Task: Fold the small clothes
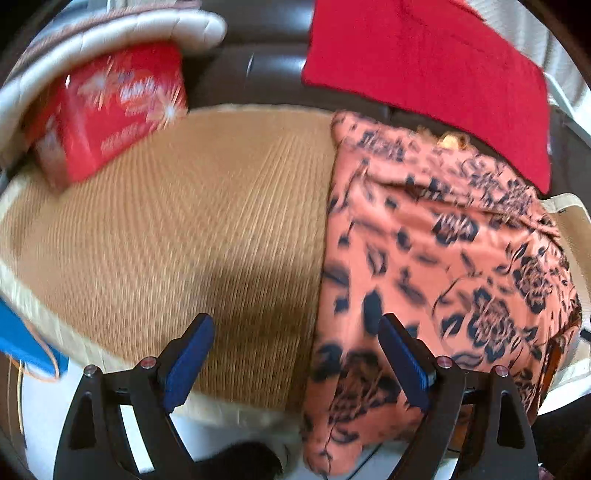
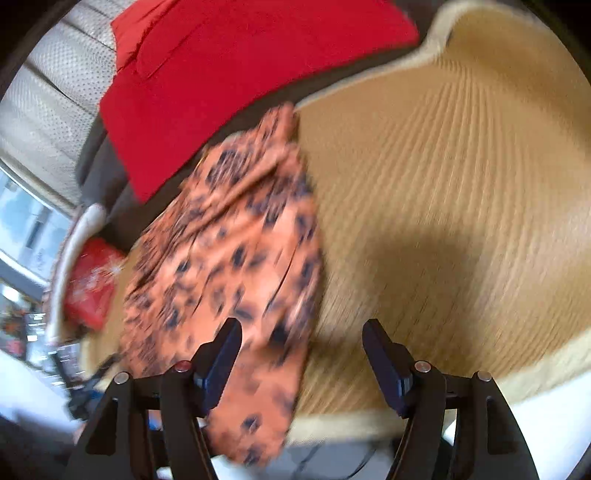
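An orange garment with a dark floral print (image 1: 436,258) lies in a long folded strip on the right part of a round woven straw mat (image 1: 192,221). My left gripper (image 1: 295,336) is open and empty, just above the garment's left edge near the mat's front. In the right wrist view the same garment (image 2: 229,266) runs from the middle to the lower left on the mat (image 2: 443,206). My right gripper (image 2: 301,339) is open and empty, above the garment's near right edge. Both views are blurred.
A red cloth (image 1: 424,74) lies on the dark sofa behind the mat; it also shows in the right wrist view (image 2: 229,81). A red patterned box (image 1: 110,110) stands at the mat's far left, beside a pale padded cushion (image 1: 110,33). A blue object (image 1: 22,343) lies at the left edge.
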Available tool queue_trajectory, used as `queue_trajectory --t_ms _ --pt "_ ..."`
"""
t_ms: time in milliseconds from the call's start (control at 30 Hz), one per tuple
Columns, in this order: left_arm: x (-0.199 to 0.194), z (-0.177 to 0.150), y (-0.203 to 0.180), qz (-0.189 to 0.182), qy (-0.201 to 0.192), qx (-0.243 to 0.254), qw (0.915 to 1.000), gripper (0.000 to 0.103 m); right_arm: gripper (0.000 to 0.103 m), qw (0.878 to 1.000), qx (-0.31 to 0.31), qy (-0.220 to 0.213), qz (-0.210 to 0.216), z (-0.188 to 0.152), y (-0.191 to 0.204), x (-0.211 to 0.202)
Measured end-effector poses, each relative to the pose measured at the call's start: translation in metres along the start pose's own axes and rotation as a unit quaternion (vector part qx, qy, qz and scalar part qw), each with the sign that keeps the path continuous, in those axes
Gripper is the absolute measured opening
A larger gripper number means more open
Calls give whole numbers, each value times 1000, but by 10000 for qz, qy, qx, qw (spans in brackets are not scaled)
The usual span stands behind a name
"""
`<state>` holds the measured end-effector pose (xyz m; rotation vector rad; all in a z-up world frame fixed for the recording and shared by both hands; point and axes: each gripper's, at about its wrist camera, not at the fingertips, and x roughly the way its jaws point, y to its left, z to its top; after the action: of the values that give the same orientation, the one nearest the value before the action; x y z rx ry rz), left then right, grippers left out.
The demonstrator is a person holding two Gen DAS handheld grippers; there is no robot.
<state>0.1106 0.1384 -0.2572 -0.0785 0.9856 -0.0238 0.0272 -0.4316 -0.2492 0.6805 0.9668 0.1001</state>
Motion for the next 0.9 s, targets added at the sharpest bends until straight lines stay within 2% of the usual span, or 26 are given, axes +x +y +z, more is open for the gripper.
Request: queue_trajectory --t_ms 33,67,133,167,200,233,300,367,433,533,633,767,900 --pt "0 -6 0 -12 76 -50 10000 90 72 9999 94 84 106 -7 2 4" --pt "0 -10 2 -62 158 -135 9998 90 72 9999 106 42 20 -11 10 9" --pt "-4 -18 4 -164 197 -277 9993 90 72 9980 -381 -437 -238 -21 39 4" --pt "-6 -23 4 -180 176 -263 9993 90 72 9965 -625 -538 -134 -23 51 3" --pt "-9 -28 3 -107 144 -179 9997 90 72 9955 -810 -494 -17 -24 62 5" --pt "-10 -31 4 -67 122 -141 9998 90 72 9959 -870 -238 -64 -25 71 14" --pt "-13 -37 6 -63 80 -109 9999 90 72 9973 -603 94 -409 -28 74 30" --pt "-13 -43 11 -60 110 -156 9998 90 72 9980 138 282 -551 -34 62 40" --pt "-8 -48 20 -144 286 -291 9991 90 72 9956 654 346 -579 -42 52 42" --pt "5 -53 25 -157 603 -429 9971 90 72 9909 1077 307 -748 -46 44 40" --pt "13 -57 25 -282 824 -439 9952 90 72 9876 1303 146 -864 -44 45 35" --pt "24 -65 6 -726 1170 -128 9904 90 72 9849 1300 -48 -1142 -38 54 33" --pt "33 -71 -4 -827 1360 27 9872 90 72 9814 1251 -83 -1457 -26 62 38"
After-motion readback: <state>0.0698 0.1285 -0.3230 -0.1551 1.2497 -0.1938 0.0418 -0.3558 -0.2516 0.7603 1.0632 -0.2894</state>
